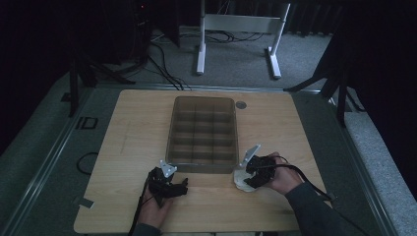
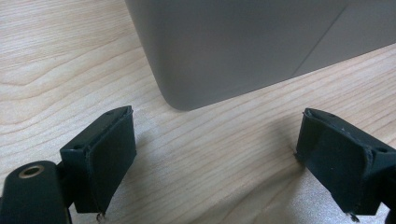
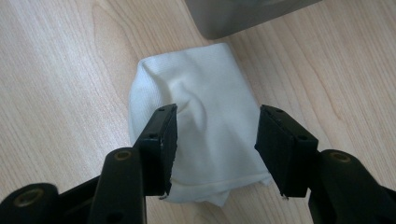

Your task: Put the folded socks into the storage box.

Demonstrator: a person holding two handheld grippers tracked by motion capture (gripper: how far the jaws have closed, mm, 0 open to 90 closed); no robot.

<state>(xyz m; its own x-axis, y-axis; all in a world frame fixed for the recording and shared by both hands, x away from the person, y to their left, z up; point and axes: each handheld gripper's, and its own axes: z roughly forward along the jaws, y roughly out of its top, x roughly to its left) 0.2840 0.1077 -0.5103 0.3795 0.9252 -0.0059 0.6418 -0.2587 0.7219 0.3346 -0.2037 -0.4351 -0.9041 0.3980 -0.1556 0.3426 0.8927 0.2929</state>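
In the high view, the right gripper [image 1: 248, 173] is hanging over a white cloth [image 1: 240, 179] at the near right corner of the tray [image 1: 203, 133], while the left gripper [image 1: 172, 183] is waiting by the tray's near left corner. Both are sitting low over the worktop [image 1: 133, 132], with the compartmented tray just ahead of them.

In the left gripper view, the left gripper [image 2: 212, 161] is standing wide open and holding nothing. The tray's rounded corner [image 2: 187, 93] is lying just ahead of the gap, apart from both jaws, with bare worktop [image 2: 56, 60] between them.

In the right gripper view, the right gripper [image 3: 215, 144] is standing about half open, astride the cloth [image 3: 205, 102] but not yet clamping it. The cloth is lying bunched between and ahead of the jaws, its far edge just beside the tray wall [image 3: 233, 14]. The left jaw is looking to be at or touching the cloth's side; the right jaw is standing over its other edge.

The step in hand looks like taking up the cloth. To do it well, the gripper should be going straight down so both jaws are reaching the worktop, closing on the raised fold in the middle rather than a thin edge, and lifting clear of the tray wall before moving off.
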